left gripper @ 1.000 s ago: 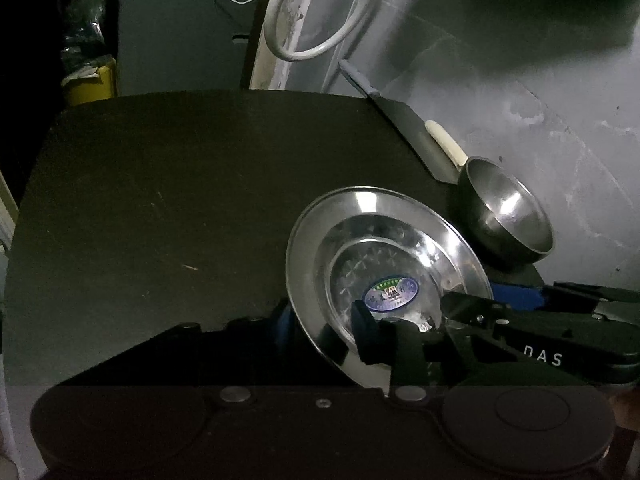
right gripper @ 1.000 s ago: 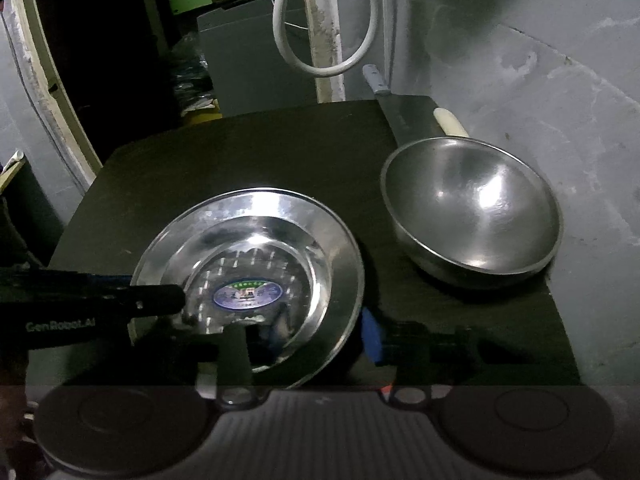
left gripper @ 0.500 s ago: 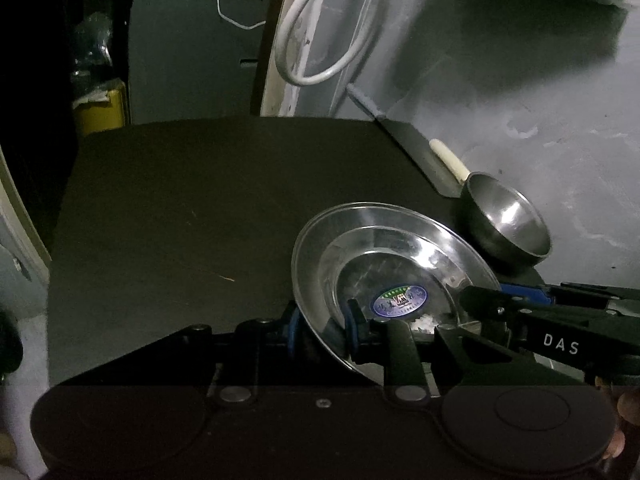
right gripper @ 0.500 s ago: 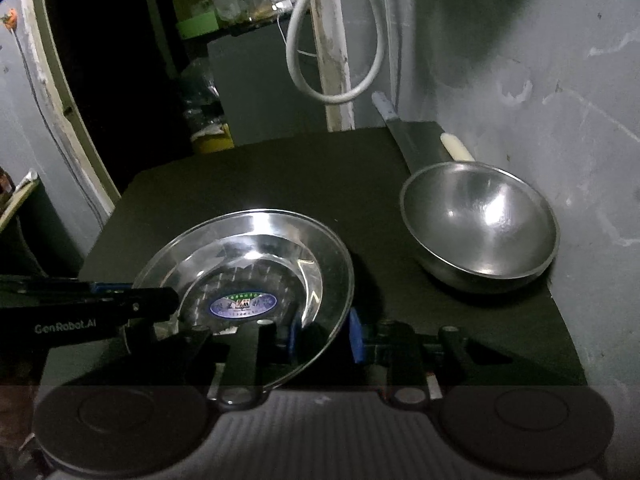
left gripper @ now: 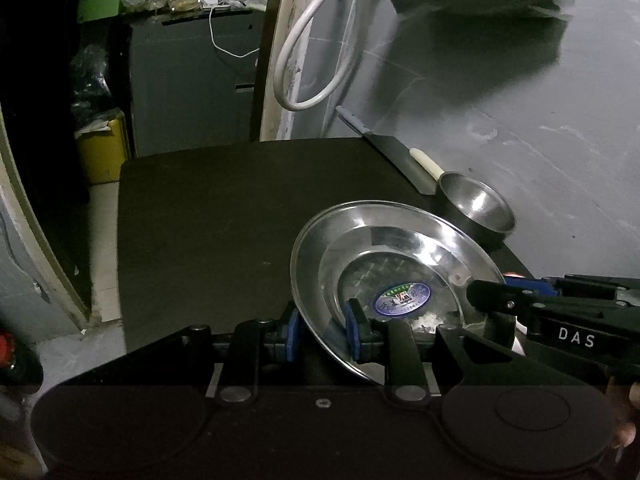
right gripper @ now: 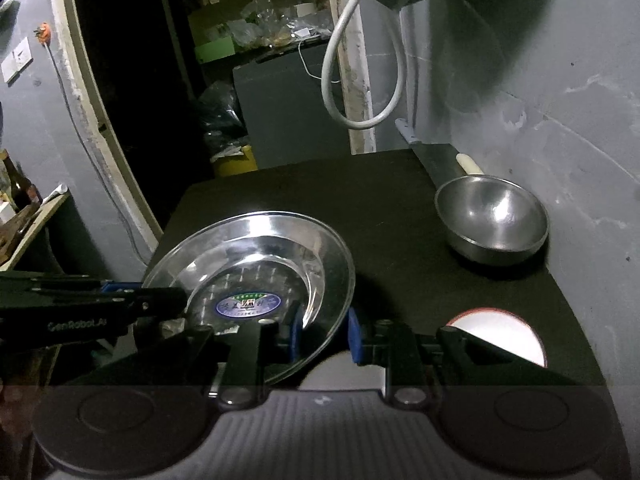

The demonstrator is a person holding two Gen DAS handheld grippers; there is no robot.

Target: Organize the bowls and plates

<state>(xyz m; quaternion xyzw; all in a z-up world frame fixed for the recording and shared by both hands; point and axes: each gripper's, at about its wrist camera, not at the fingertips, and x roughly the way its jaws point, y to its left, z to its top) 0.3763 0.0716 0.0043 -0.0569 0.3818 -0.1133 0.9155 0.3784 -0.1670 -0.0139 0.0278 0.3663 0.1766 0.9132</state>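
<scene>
Lifted off the dark tabletop (right gripper: 400,208) within the last second, the steel plate (left gripper: 400,264) now hangs tilted in the air, where a moment earlier it lay flat with both tools reaching in at its near edge. A white disc (right gripper: 500,332), perhaps another plate, shows on the tabletop below and to the right of the raised one, where none was in view before. The steel bowl (right gripper: 492,220) has not moved: it sits well apart at the far right corner, near the wall, beside a knife with a pale handle (right gripper: 470,164). Both tools have just been closing on the plate's rim. The left hand-held gripper (left gripper: 322,330) pinches the rim's near left part between its blue pads (left gripper: 352,332), and the right hand-held gripper (right gripper: 324,334) pinches the near right part the same way, so the plate is carried from two sides. With the blue-and-green sticker (left gripper: 402,298) facing up at its centre, the plate looks ready to be carried to a stack; judged from this, the sorting is in an early or middle step, with the bowl yet to be dealt with.
</scene>
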